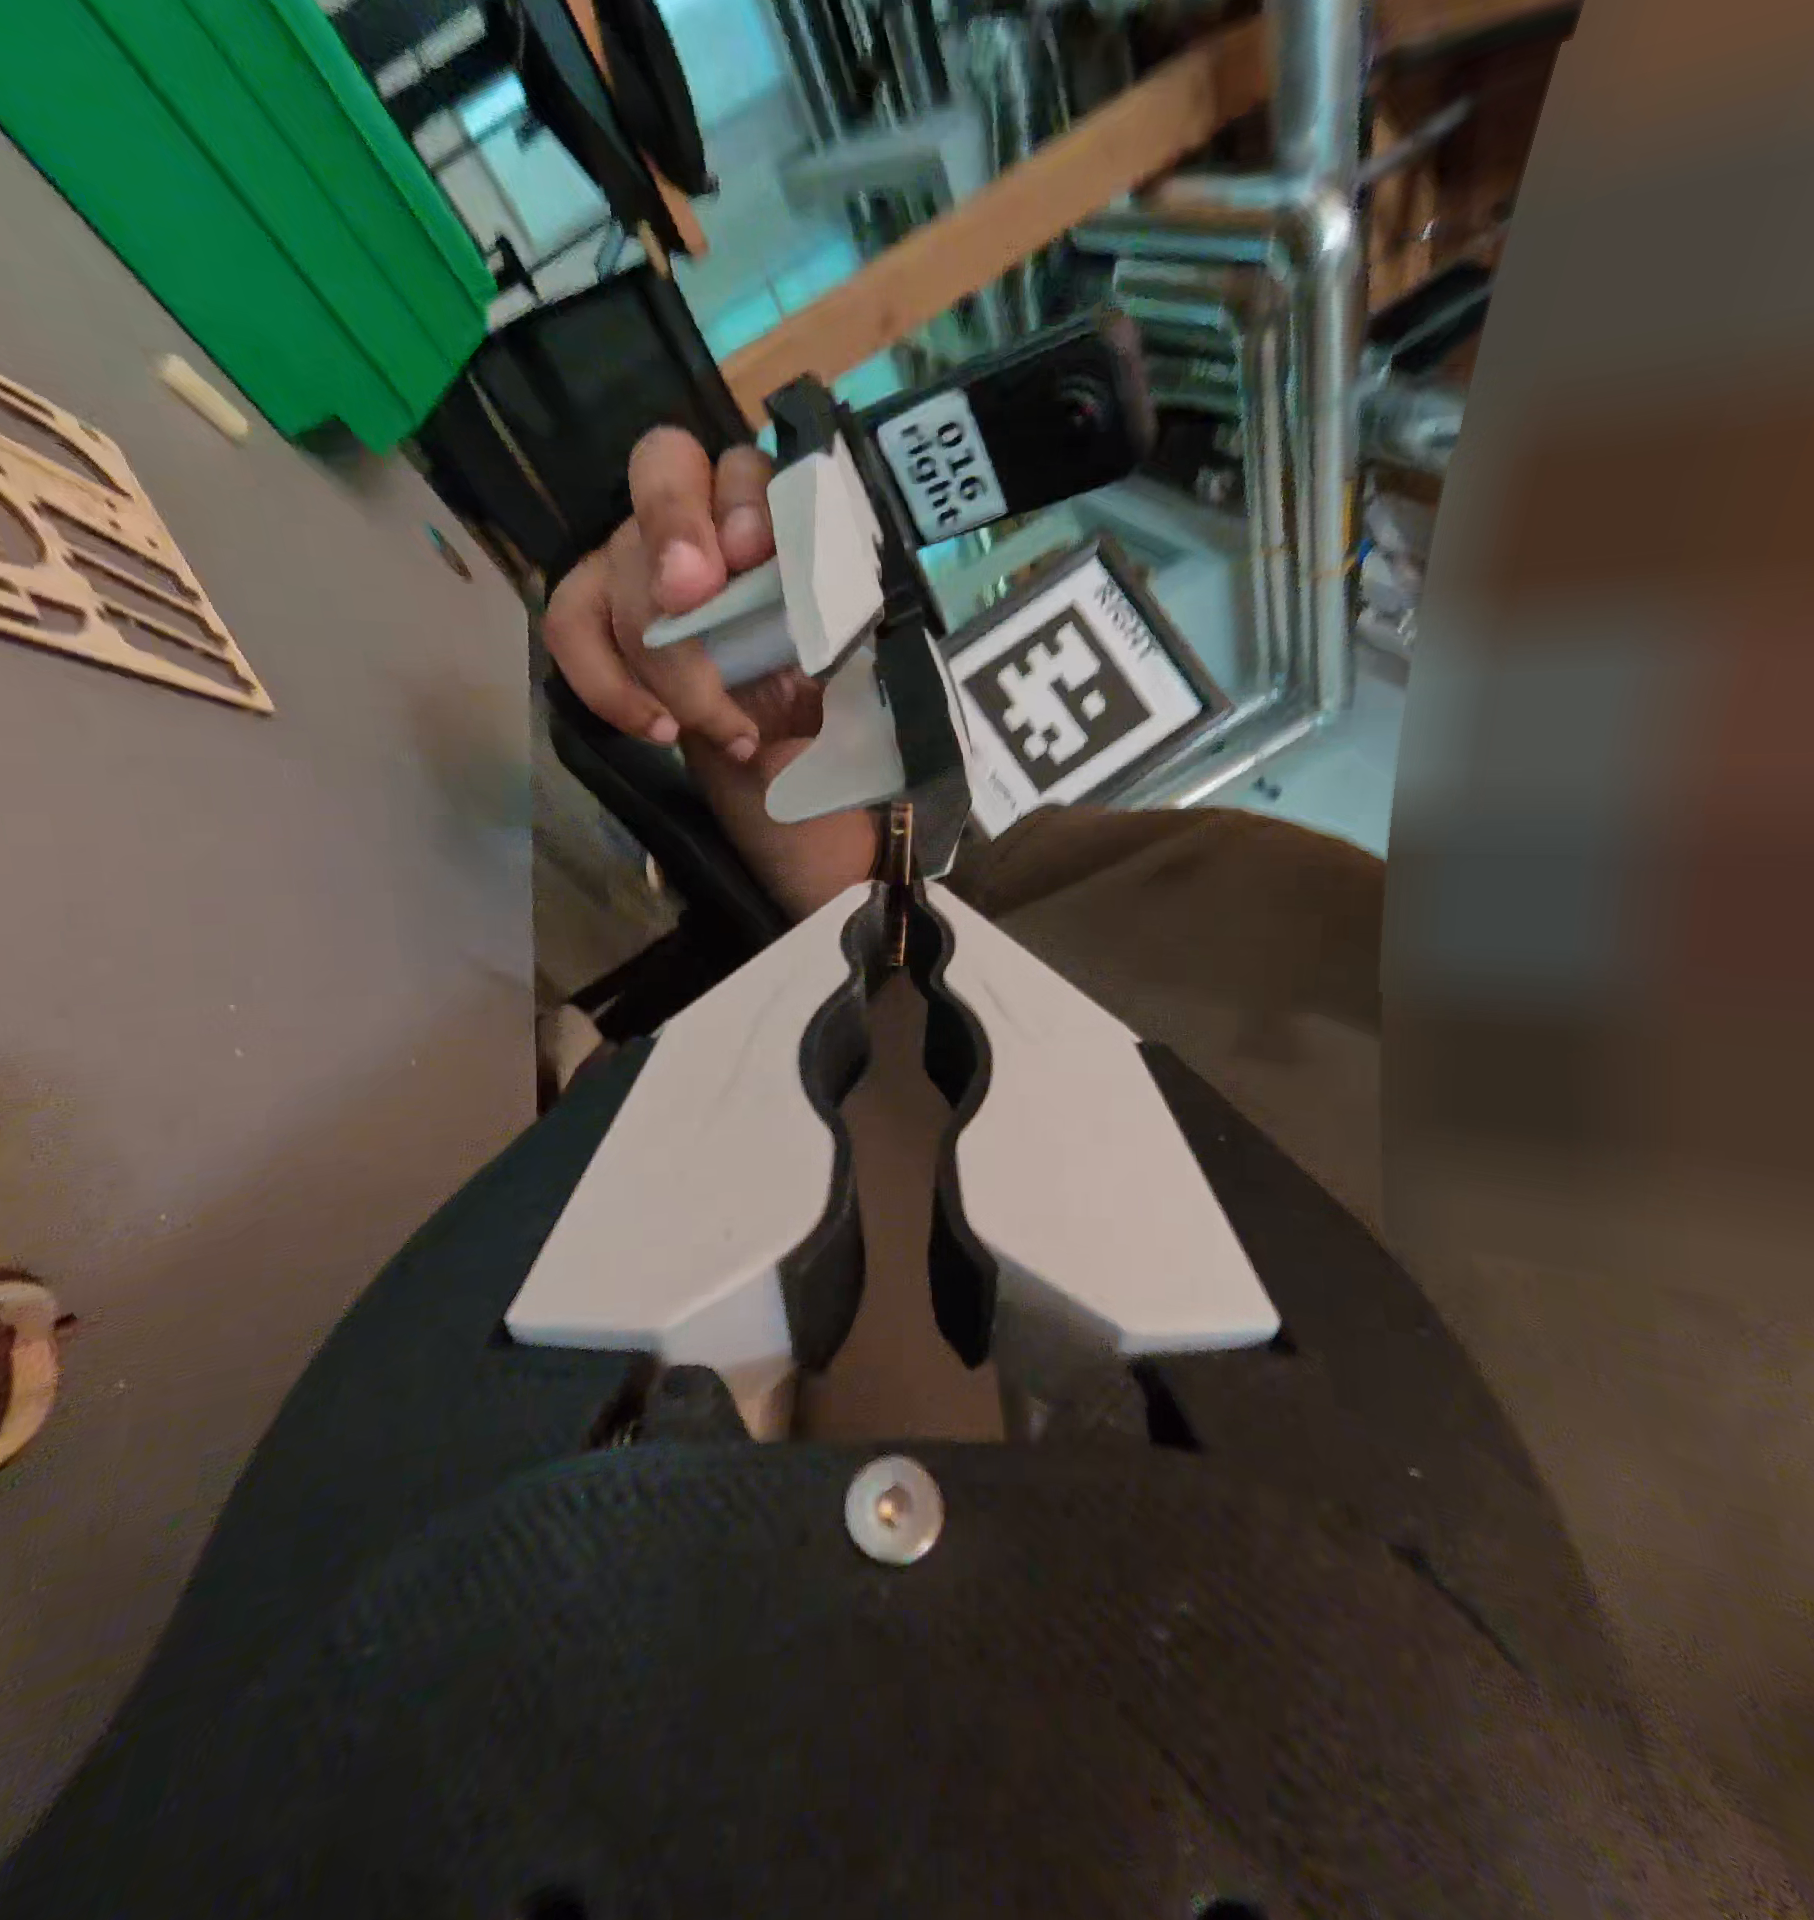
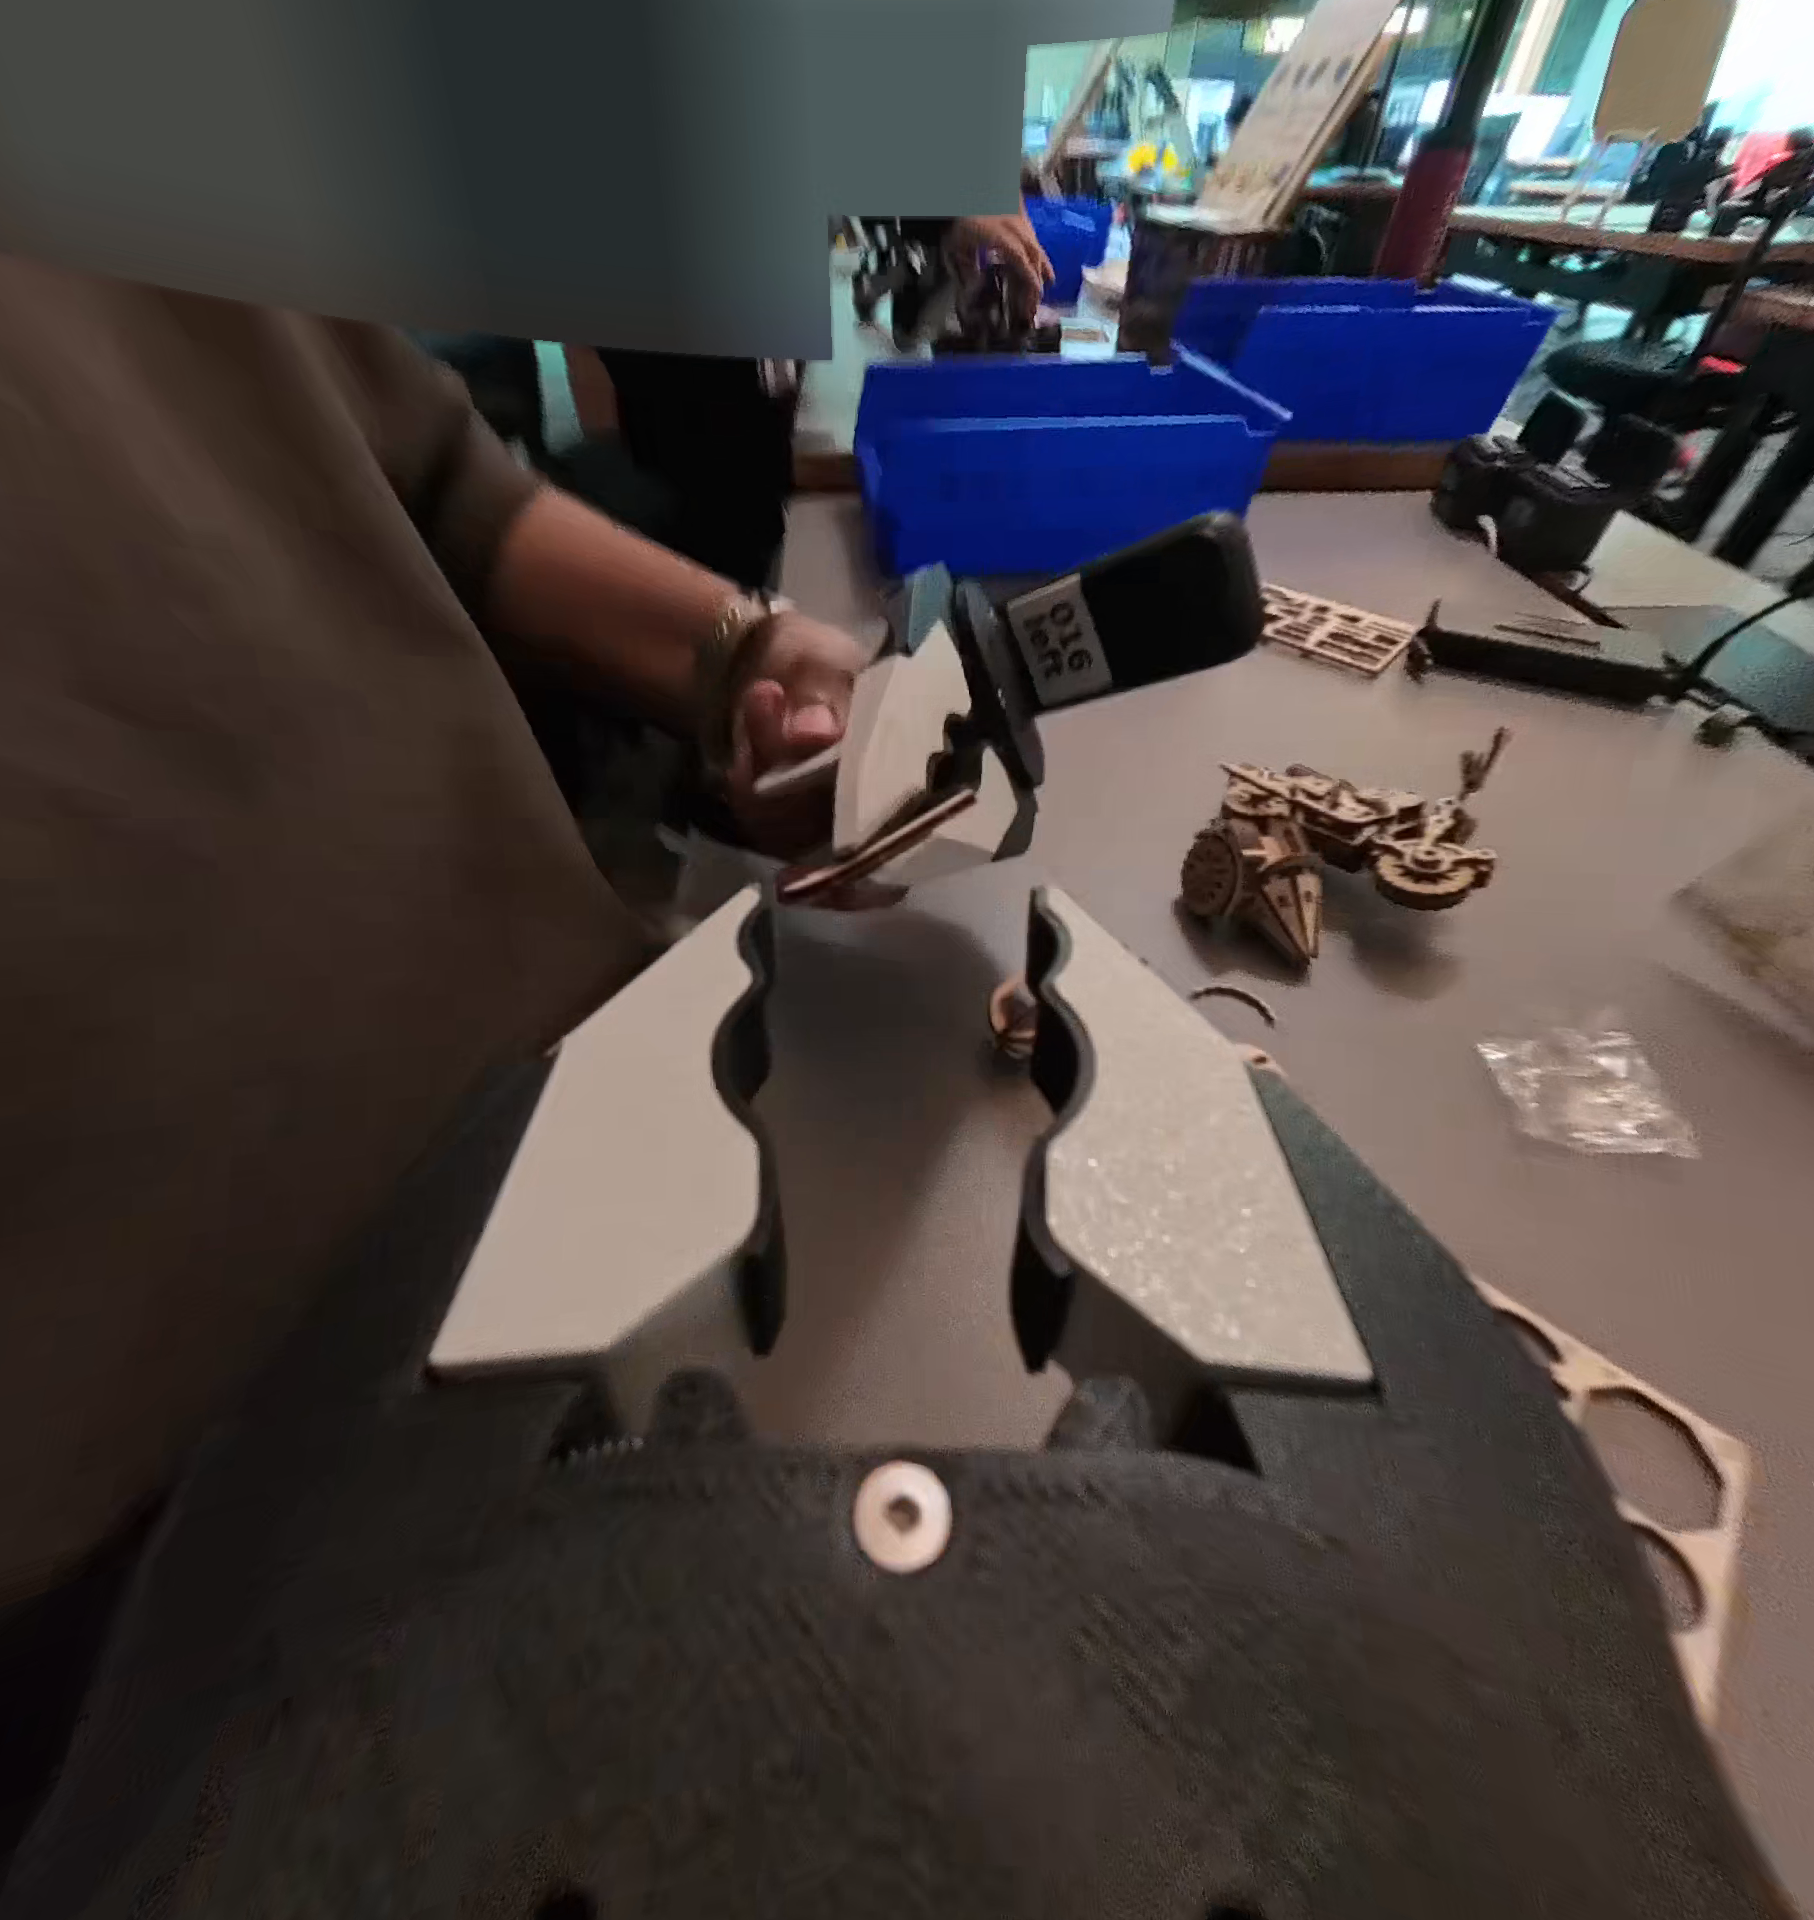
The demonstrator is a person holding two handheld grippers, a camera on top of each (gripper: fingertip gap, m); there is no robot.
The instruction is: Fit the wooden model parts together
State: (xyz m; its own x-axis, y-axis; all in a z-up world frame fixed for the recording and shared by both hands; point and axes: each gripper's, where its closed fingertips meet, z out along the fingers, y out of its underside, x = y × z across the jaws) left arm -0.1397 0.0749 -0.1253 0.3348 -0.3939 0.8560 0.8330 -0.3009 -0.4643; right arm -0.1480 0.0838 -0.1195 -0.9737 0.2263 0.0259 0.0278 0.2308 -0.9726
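My left gripper (image 1: 898,896) is shut on a thin flat wooden part (image 1: 899,883), seen edge-on between its fingertips. In the right wrist view the left gripper (image 2: 924,821) holds that part (image 2: 872,847) above the grey table (image 2: 1298,1039). The part's free end lies close to my right gripper's left fingertip (image 2: 752,925). My right gripper (image 2: 898,909) is open with nothing between its fingers. It also shows in the left wrist view (image 1: 851,665), just beyond the held part. A built wooden motorcycle model (image 2: 1329,842) stands on the table to the right.
A small wooden wheel (image 2: 1012,1018) lies behind my right finger. A clear plastic bag (image 2: 1589,1091), a cut-out wooden sheet (image 2: 1651,1455) and a parts sheet (image 2: 1334,629) lie on the table. Blue bins (image 2: 1059,457) stand at the back. A green bin (image 1: 259,208) and another wooden sheet (image 1: 82,540) are on the left.
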